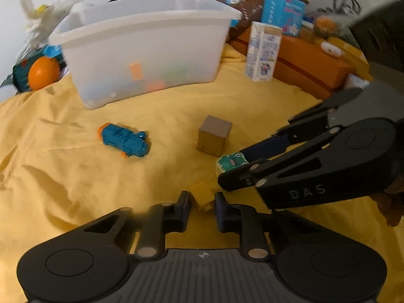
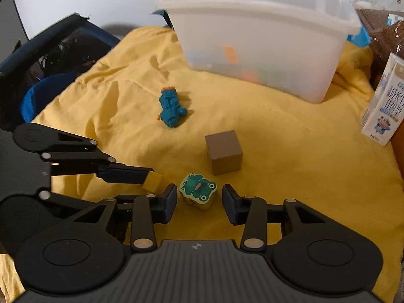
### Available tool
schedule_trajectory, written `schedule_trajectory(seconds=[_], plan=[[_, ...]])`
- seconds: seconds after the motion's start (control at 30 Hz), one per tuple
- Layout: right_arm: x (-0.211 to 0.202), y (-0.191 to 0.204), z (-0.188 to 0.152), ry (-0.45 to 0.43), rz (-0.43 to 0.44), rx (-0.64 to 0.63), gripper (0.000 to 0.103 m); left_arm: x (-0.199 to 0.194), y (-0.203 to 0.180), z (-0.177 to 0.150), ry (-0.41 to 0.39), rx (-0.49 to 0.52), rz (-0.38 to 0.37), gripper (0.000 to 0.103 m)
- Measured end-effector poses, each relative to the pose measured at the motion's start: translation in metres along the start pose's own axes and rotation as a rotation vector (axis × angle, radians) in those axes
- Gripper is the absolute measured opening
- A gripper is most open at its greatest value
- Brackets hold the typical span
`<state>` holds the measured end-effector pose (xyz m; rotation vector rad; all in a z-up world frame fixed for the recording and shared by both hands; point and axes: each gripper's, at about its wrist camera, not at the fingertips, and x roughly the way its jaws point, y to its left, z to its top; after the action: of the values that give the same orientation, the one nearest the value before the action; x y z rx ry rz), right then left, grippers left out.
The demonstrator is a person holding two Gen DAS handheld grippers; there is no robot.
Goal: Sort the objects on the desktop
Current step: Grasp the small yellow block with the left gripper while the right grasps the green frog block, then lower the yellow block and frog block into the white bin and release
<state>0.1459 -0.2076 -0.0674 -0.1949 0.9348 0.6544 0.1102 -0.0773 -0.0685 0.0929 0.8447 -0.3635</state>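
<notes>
Beside brown cube [image 2: 224,152], open yellow cloth [image 2: 290,136].

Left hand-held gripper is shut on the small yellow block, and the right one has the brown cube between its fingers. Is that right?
Not quite. The right hand-held gripper has the green frog eraser between its fingers, not the brown cube, as the right wrist view shows. The left hand-held gripper is shut on the small yellow block.
</notes>
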Motion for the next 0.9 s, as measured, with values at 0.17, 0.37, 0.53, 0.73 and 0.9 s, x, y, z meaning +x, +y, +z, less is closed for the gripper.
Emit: schedule_trajectory(seconds=[0.17, 0.37, 0.53, 0.73, 0.9], plan=[[-0.013, -0.009, -0.003, -0.031, 0.006, 0.050, 0.038, -0.015, 0.017, 0.000, -0.027, -0.049, 0.015, 0.020], [-0.051, -0.029, 0.007, -0.129, -0.001, 0.139, 0.038, -0.048, 0.041, 0.027, -0.118, -0.110, 0.031, 0.020], [-0.089, -0.048, 0.044, -0.245, -0.006, 0.183, 0.038, -0.071, 0.072, 0.084, -0.194, -0.180, 0.044, 0.020], [-0.117, -0.083, 0.120, -0.324, -0.037, 0.228, 0.038, -0.075, 0.097, 0.166, -0.224, -0.168, 0.080, 0.020], [-0.126, -0.097, 0.171, -0.354, -0.081, 0.220, 0.038, -0.073, 0.112, 0.219, -0.203, -0.164, 0.089, 0.020]])
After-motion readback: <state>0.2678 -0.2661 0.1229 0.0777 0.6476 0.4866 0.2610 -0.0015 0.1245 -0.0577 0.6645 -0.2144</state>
